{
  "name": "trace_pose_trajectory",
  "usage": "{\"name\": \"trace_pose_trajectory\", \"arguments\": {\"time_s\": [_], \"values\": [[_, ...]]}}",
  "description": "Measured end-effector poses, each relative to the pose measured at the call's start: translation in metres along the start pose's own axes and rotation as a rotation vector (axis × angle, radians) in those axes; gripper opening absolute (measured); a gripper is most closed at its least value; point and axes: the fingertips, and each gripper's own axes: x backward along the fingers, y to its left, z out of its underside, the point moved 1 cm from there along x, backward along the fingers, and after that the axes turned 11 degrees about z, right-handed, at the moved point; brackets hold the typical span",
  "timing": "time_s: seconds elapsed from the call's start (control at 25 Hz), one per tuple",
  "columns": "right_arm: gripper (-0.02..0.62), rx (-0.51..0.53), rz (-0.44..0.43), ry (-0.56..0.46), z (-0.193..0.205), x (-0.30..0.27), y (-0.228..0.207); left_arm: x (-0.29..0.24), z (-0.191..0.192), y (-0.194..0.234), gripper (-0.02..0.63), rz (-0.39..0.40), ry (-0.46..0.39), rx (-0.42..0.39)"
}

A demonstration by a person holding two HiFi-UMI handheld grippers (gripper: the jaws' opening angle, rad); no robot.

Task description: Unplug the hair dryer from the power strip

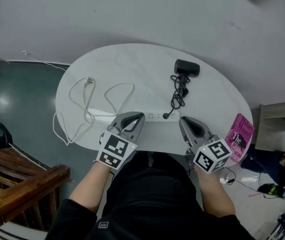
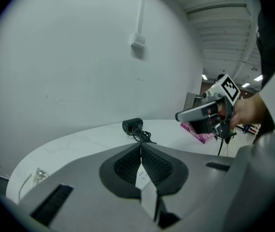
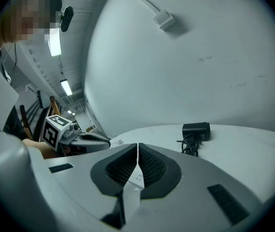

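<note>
I've got the round white table (image 1: 132,64) filling the head view, with grey wall behind it. Both grippers hang over its near edge, just short of the power strip (image 1: 157,116). The left gripper (image 1: 141,116) has its jaws pressed together with nothing between them. The right gripper (image 1: 181,120) is the same (its own view shows the ribbed pads meeting, empty). A pink book (image 1: 240,136) sits at the table's right rim, just beside the right gripper.

The white power strip lies crosswise along the near side of the table, and the two gripper tips flank its right half. Its own white cable (image 1: 87,99) loops loosely across the left half of the table.

The hair dryer (image 1: 187,67) is small and black. It lies toward the far right of the table, well apart from both grippers. Its black cord (image 1: 178,91) runs bunched from it down to the strip. The plug (image 1: 167,116) is seated in the strip near its right end, between the two grippers and closer to the right one.
</note>
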Motion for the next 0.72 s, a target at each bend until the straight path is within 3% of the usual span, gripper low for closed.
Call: {"name": "trace_pose_trajectory", "arguments": {"time_s": [0.4, 0.52, 0.72], "values": [[0.035, -0.027, -0.042, 0.064, 0.017, -0.014, -0.017, -0.062, 0.040, 0.007, 0.017, 0.113, 0.236, -0.090], [0.035, -0.039, -0.046, 0.075, 0.021, -0.015, -0.022, -0.078, 0.052, 0.004, 0.143, 0.167, 0.308, -0.122], [0.035, -0.070, -0.036, 0.093, 0.027, -0.016, -0.032, -0.100, 0.069, 0.003, 0.163, 0.210, 0.409, -0.252]]}}
